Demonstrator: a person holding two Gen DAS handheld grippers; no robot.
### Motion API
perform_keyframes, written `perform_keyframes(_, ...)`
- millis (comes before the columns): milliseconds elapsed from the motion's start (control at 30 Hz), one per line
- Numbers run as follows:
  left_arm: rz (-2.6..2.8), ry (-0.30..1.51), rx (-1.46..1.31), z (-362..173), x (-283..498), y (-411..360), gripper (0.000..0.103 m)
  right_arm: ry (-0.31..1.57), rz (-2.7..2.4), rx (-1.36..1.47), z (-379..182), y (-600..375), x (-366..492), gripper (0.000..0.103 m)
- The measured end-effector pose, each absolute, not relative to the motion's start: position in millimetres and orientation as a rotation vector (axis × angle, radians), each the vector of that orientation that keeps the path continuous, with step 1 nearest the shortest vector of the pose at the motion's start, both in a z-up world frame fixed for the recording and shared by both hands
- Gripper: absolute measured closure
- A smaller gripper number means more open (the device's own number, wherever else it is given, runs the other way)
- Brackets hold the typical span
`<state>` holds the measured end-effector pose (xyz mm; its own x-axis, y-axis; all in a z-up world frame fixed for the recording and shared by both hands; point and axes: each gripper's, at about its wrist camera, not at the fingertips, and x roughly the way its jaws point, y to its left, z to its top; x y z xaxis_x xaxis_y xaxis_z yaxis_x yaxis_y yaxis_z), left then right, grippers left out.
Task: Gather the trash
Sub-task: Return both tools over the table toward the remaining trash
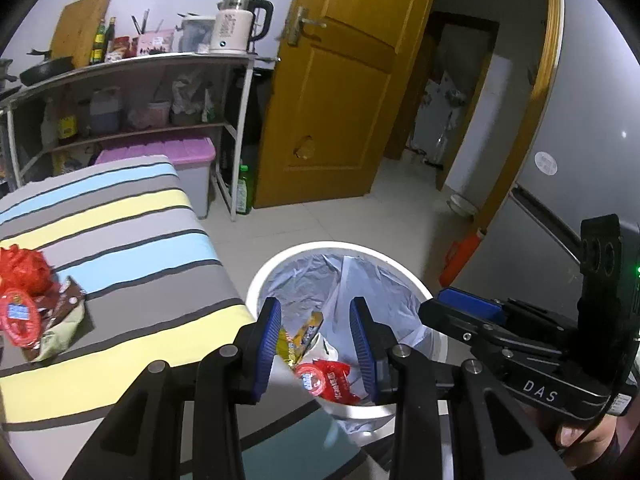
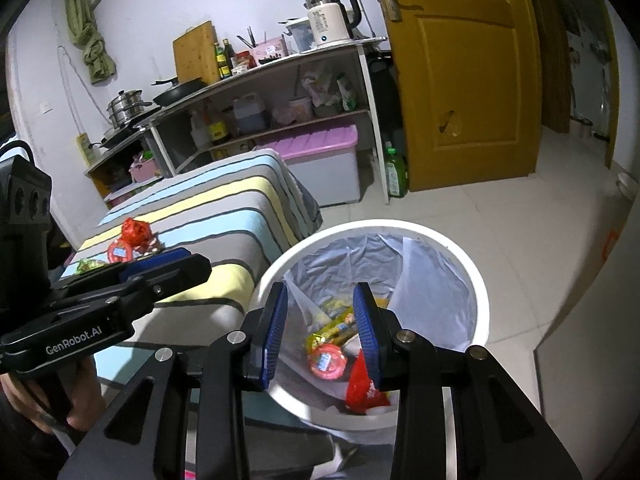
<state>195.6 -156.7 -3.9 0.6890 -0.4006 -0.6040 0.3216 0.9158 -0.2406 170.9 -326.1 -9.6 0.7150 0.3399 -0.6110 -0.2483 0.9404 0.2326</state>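
— Where does the bin (image 2: 476, 280) stand?
— On the floor, straight under both claws, the left claw (image 1: 316, 344) and the right claw (image 2: 320, 332). The wrappers (image 2: 332, 356) lie inside it, below the fingers.

— And left of the claws?
— The bed (image 1: 120, 220), touching the bin's side, with more trash (image 1: 36, 304) lying on it.

— Beyond?
— A shelf (image 2: 280, 80) behind the bed, a kettle (image 2: 330, 16) on top; the door (image 2: 460, 80) is further right.

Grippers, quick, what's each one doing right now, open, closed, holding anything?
Left gripper: open, nothing between its fingers, over the white trash bin.
Right gripper: open, empty, over the same bin.
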Motion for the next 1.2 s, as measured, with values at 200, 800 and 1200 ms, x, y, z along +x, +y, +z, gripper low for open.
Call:
perform_keyframes(200,-0.358,0.682,-0.137,4.3,174.0,-133.4,0.068,0.673,0.364,0.113,2.6,-310.5,156.6,0.068)
perform_keyframes(800,-0.196,0.613,-0.183,21.9,115.8,-49.9,0.068,0.646,0.518,0.010,19.4,-232.2,131.0,0.068)
perform_keyframes(1200,-0.103,0.597,-0.219,21.4,84.8,-0.3,0.068,0.651,0.596,-0.048,19.9,-187.7,122.4,0.067)
